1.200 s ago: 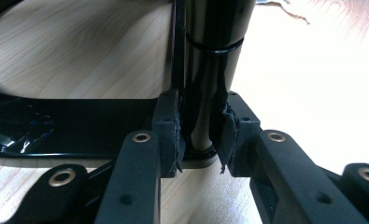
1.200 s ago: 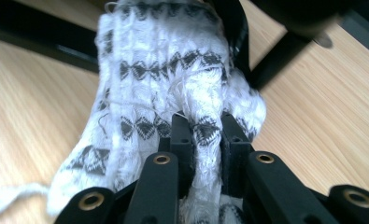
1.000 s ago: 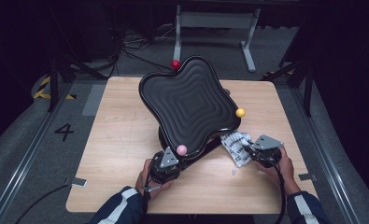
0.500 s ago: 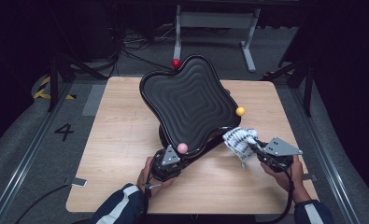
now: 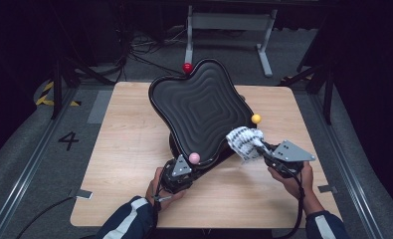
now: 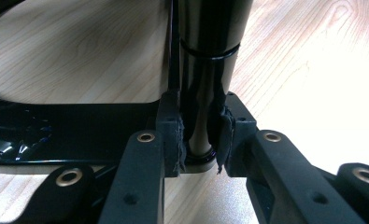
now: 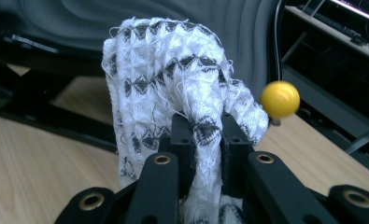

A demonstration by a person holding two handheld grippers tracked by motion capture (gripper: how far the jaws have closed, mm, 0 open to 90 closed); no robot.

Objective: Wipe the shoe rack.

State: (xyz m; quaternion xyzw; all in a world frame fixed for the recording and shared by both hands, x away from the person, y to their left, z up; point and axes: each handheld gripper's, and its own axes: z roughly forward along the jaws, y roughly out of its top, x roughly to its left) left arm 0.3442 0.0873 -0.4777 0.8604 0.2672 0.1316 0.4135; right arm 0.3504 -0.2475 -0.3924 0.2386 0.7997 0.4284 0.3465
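We've got the left gripper [image 6: 198,140] clamping the black stand post [image 6: 205,70] — right gripper [image 7: 205,135] pinching the white cloth [image 7: 173,74].

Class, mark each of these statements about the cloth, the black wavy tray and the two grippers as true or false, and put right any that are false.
1. The right gripper is shut on the white patterned cloth. True.
2. The cloth lies flat on the table. False: it is lifted, bunched in the jaws beside the black tray.
3. The left gripper clamps a glossy black post of the stand. True.
4. The yellow ball sits at the tray's far edge. False: the red ball is there; the yellow one is at the right edge.
5. The pink ball is at the tray's near edge. True.
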